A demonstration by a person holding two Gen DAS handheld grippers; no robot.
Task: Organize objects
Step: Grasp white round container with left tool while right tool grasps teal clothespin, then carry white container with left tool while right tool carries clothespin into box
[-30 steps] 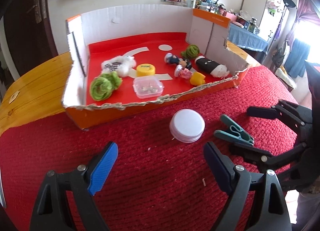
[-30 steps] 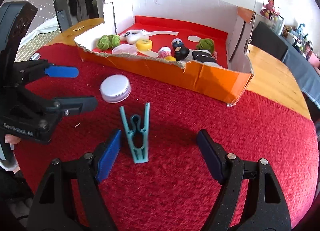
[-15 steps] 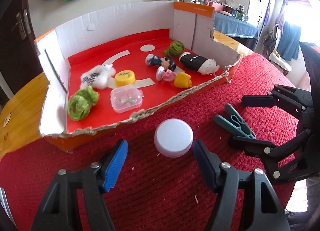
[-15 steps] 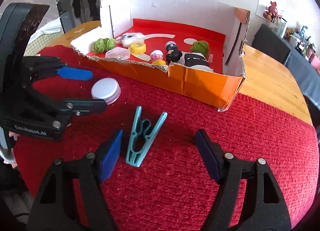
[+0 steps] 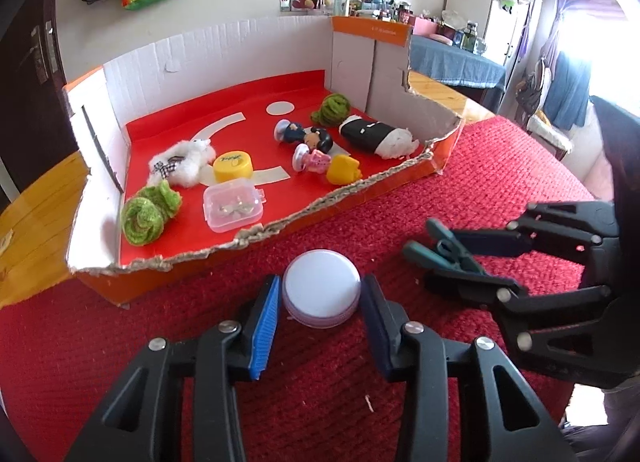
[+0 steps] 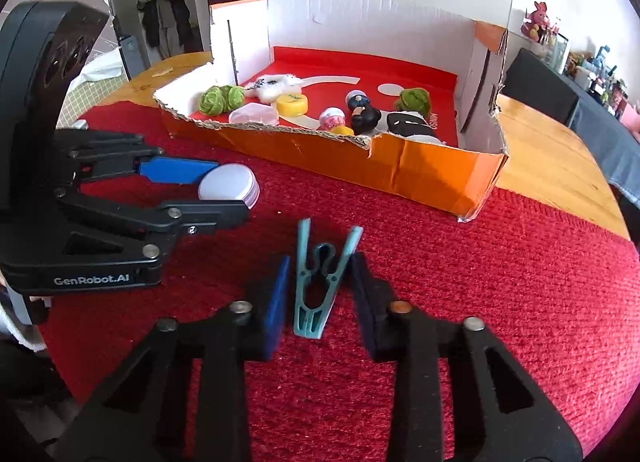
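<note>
L gripper [image 5: 320,304] jaws just closed in, pinching white round lid [image 5: 321,287] on red cloth [image 5: 500,166] in front of box [image 5: 400,178], R gripper [image 6: 320,290] just closed too, squeezing teal clothespin [image 6: 318,282] beside it

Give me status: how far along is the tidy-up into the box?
Done: toys, yarn balls and small containers already lie in the cardboard box. In hand: the left gripper has just closed onto the round white tin, the right gripper onto the teal clothespin. Left: lift both off the red cloth and place them inside.
</note>
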